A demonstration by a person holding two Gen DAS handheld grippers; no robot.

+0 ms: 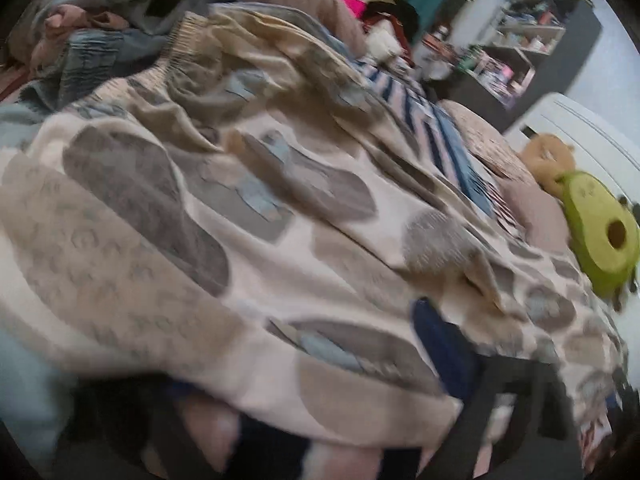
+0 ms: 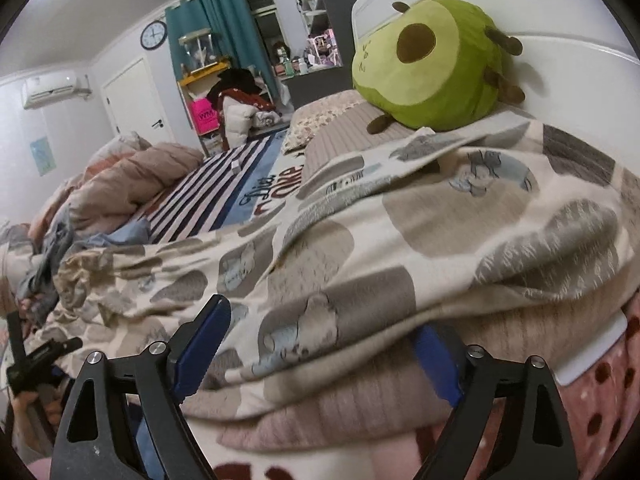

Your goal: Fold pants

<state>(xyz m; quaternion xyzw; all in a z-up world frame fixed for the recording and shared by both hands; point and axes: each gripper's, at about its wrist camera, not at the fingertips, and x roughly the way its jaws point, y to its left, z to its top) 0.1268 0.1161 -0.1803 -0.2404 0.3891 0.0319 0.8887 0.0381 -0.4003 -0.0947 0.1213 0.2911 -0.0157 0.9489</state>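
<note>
With the right gripper (image 2: 320, 354) gaping around the pants (image 2: 360, 248) hem near the bed's (image 2: 208, 196) headboard edge and left gripper's (image 1: 460, 364) state unreadable, cloth could slip, folding crooked

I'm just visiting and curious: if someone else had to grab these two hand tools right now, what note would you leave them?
Right gripper: jaws wide, blue pads either side of a bunched edge of the patterned pants; they do not look pressed on the cloth.
Left gripper: view is blurred; one blue pad shows at the cloth edge, and the grip cannot be judged.
Pants: spread rumpled across the bed, elastic waistband at the far end beside a clothes heap, other end near the green plush toy.
Done: no neat fold visible yet.
Left: flatten the pants, fold them, smooth them.
</note>
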